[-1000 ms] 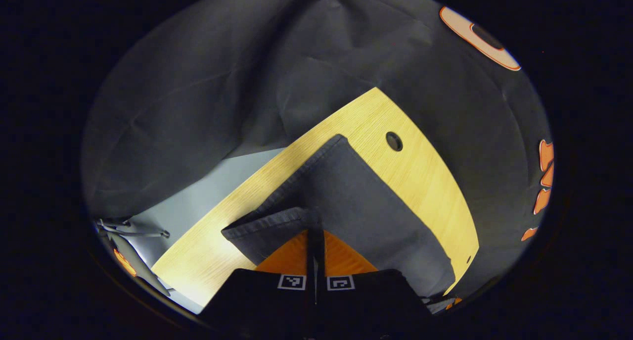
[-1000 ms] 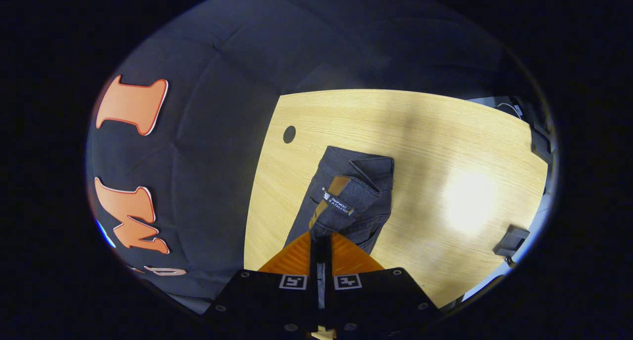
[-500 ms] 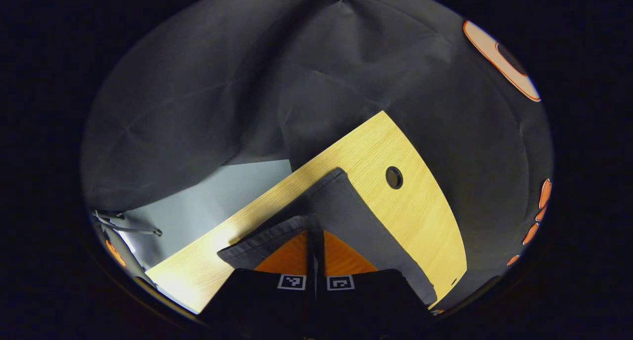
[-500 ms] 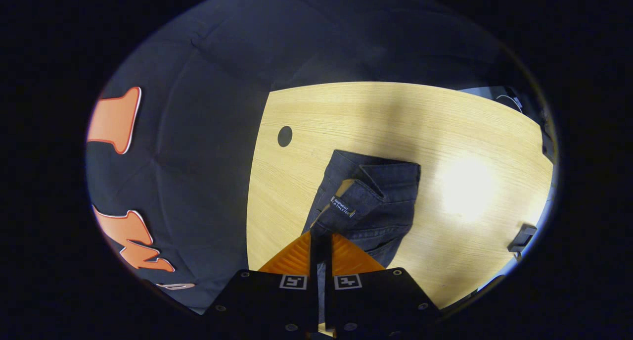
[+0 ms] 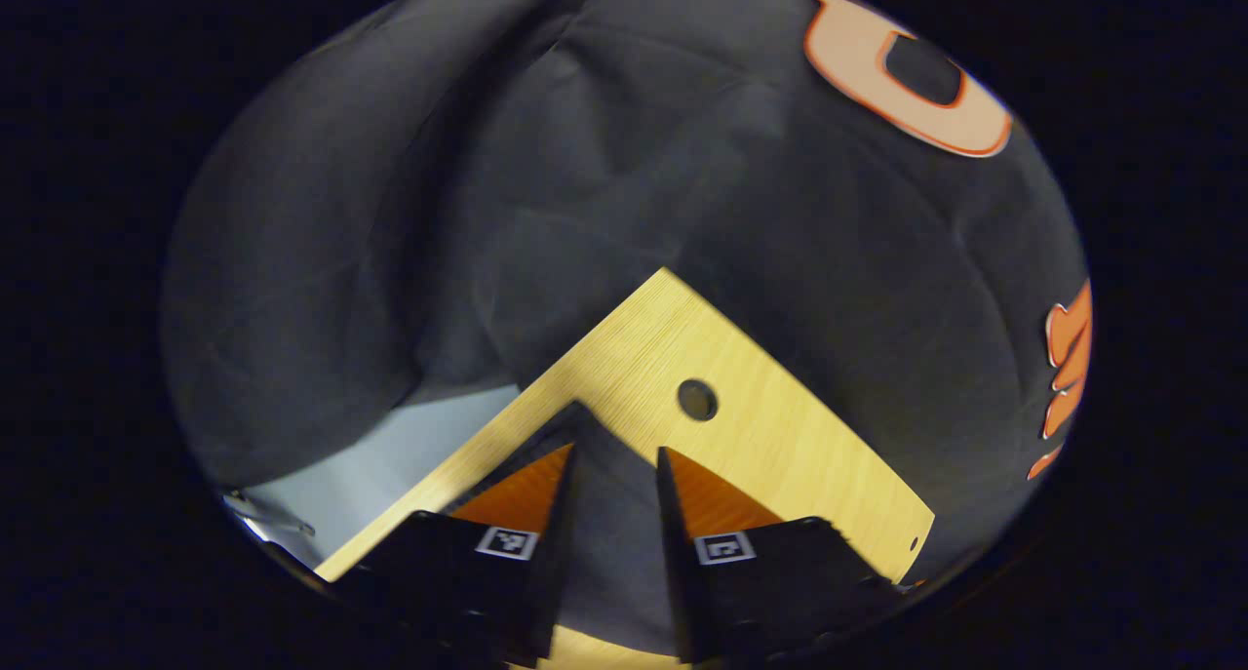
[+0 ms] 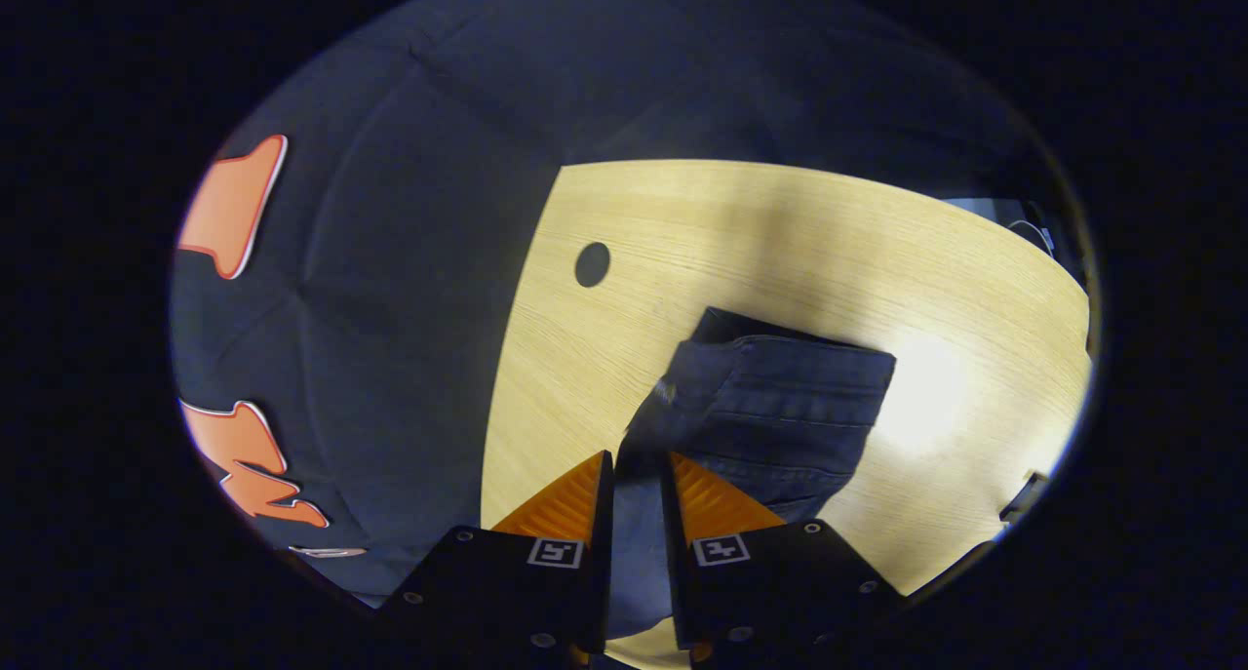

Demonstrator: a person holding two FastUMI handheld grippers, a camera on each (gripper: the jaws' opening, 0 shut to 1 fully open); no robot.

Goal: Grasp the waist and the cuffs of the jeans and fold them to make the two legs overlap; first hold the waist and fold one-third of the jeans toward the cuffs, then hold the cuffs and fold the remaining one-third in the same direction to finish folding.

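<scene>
Presently both tools stand parted with dark denim lying in the gap between their fingers, neither pressing on it. The left tool [image 5: 614,465] is spread wide over a corner of the jeans [image 5: 609,543] near the worktop [image 5: 780,446] edge, close to the round cable hole [image 5: 697,399]. The right tool [image 6: 639,470] is spread less, its fingers flanking the near edge of the jeans [image 6: 780,407], which lie as a folded bundle on the worktop [image 6: 682,221], below and to the right of the hole [image 6: 592,263].

Judgement: the garment looks let go after a fold. To do this release well, both tools should lift straight up off the cloth, without dragging sideways, so the layers stay square; any corner that catches on a finger should be freed before pulling away.

Not determinable: how many layers the bundle holds, whether waist or cuffs lie on top, and whether the edges align. The near part of the jeans is cut off behind the tool bodies in both views. A bright glare on the worktop washes out the bundle's right edge in the right gripper view.
</scene>
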